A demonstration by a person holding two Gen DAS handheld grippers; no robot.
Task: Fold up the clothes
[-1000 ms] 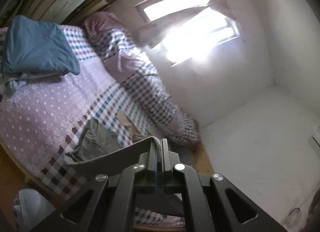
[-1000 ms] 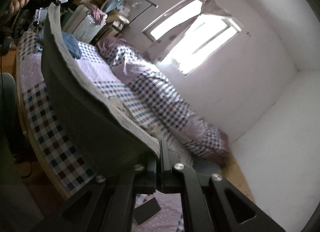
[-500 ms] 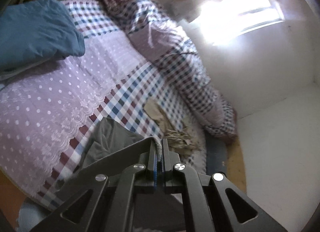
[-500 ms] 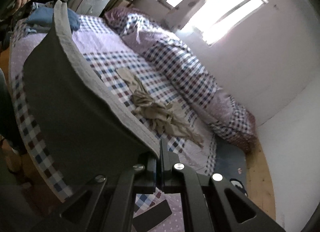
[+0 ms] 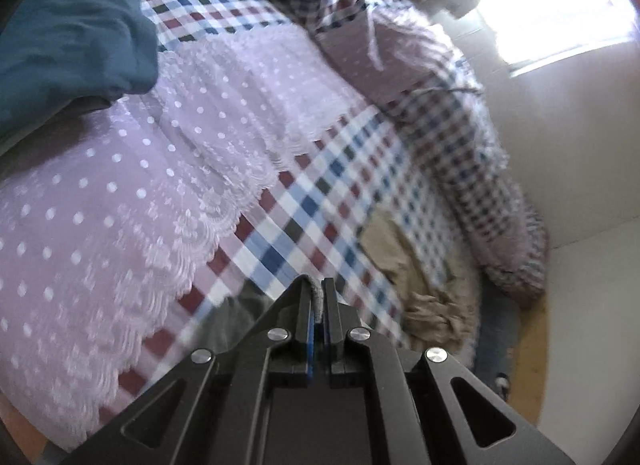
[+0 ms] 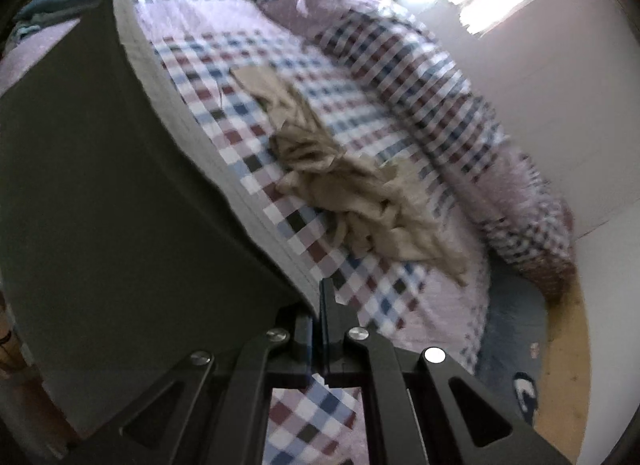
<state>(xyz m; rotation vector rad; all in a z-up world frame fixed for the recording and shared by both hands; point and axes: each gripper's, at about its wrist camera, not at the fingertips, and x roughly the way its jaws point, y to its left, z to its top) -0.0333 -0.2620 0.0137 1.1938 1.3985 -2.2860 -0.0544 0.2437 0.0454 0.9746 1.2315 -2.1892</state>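
The left gripper (image 5: 317, 297) has its two fingers pressed almost together, and a thin edge of the grey garment (image 5: 228, 325) is pinched between them; the rest of this cloth hangs down to the left of the fingers, above the checked bedsheet (image 5: 320, 201). The right gripper (image 6: 318, 301) is also closed narrow on the same grey garment (image 6: 120, 205), holding it at its pale hemmed edge. In the right wrist view the cloth is stretched as a wide dark sheet which fills the left half of the picture, and its hem runs in a curve from the fingers up to the far top corner, where a second gripper and some fingers of a hand are seen, small and dark. On the bed, to the right of the stretched cloth and apart from it, a beige garment (image 6: 344, 181) lies crumpled on the checked sheet; the left wrist view shows it too (image 5: 424, 289), blurred. A rolled quilt (image 6: 452, 121) with checks and purple patches lies along the far side of the bed, near the white wall. A lilac dotted cover with a lace border (image 5: 132, 193) lies over the near part of the bed, and a folded blue cloth (image 5: 72, 37) rests on it at the upper left.
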